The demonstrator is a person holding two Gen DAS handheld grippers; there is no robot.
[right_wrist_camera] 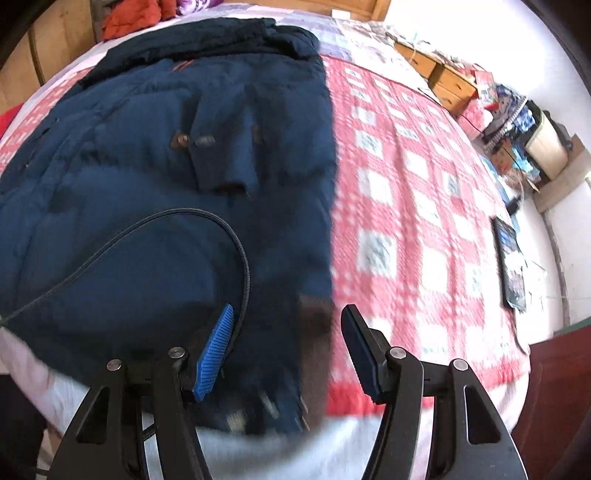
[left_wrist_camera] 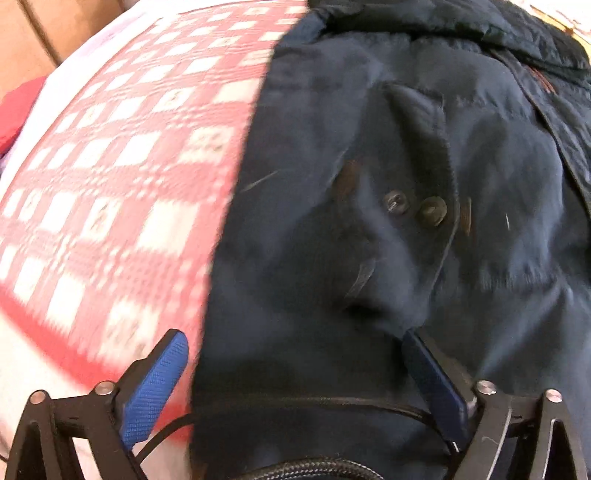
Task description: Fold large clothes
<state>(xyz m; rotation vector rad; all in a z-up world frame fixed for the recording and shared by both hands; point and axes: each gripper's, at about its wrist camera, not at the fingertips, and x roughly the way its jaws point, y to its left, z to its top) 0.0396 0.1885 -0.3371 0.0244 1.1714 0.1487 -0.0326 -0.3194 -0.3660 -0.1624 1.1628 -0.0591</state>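
A large navy padded jacket (right_wrist_camera: 147, 177) lies spread on a bed with a red and white checked cover (right_wrist_camera: 406, 192). Its hood is at the far end and a sleeve with buttons lies folded across its body. In the left wrist view the jacket (left_wrist_camera: 406, 184) fills the right side. My left gripper (left_wrist_camera: 291, 343) is open, hovering over the jacket's left edge near the hem. My right gripper (right_wrist_camera: 288, 314) is open, hovering over the jacket's right edge near the hem. Neither holds cloth.
The checked cover (left_wrist_camera: 122, 166) lies to the left of the jacket. Red clothing (right_wrist_camera: 129, 18) is heaped at the bed's far end. A wooden drawer unit (right_wrist_camera: 443, 81) and clutter stand on the right. A dark tablet (right_wrist_camera: 511, 258) lies at the bed's right edge. A black cable (right_wrist_camera: 236, 243) loops over the jacket.
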